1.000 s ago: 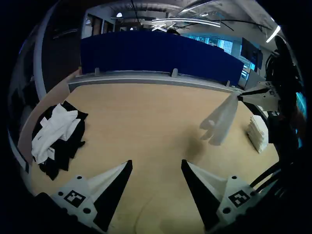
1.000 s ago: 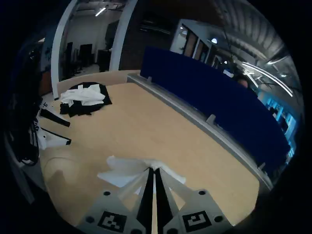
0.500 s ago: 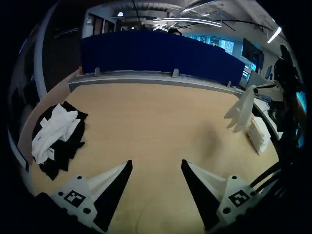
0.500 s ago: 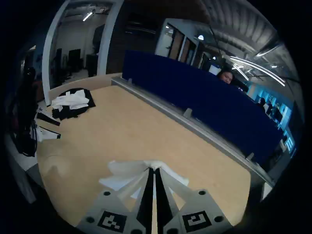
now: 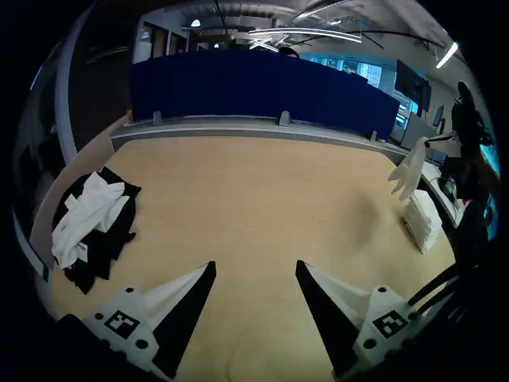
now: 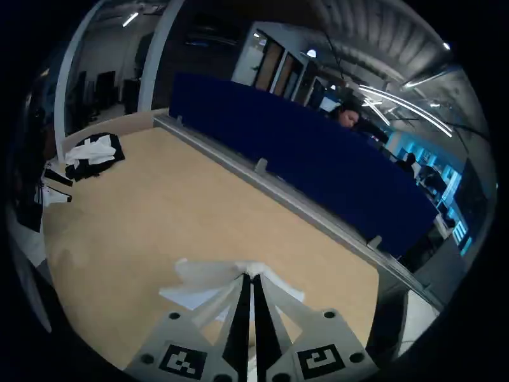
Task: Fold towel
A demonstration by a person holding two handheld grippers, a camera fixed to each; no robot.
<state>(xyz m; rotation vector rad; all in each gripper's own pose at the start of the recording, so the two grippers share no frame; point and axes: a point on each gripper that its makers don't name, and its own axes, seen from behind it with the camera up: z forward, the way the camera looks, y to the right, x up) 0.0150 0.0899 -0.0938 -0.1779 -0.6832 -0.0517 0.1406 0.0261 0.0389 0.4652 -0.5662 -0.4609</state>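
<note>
Spanning both views, a pale wooden table [image 5: 254, 191] ran back to a long blue partition [image 5: 254, 86]. In the right gripper view a person [image 6: 347, 116] showed only in part above the partition's top edge. A heap of white and black cloths [image 5: 95, 223] lay at the table's left end, the black layers largely hidden under the white ones. The white towel [image 6: 203, 283] hung crumpled in the air, pinched at one bunched point between the closed fingers of the right gripper [image 6: 252, 277]. The gripper's own body cut off how much of the towel trailed below. In the left gripper view the same towel dangled at the far right, above and just beside a stack of folded white towels [image 5: 421, 219] near the table's right edge. The tool holding it was hard to make out against the dark clutter there. The left gripper [image 5: 254, 263] hovered over the near part of the table, its fingers spread wide apart.
</note>
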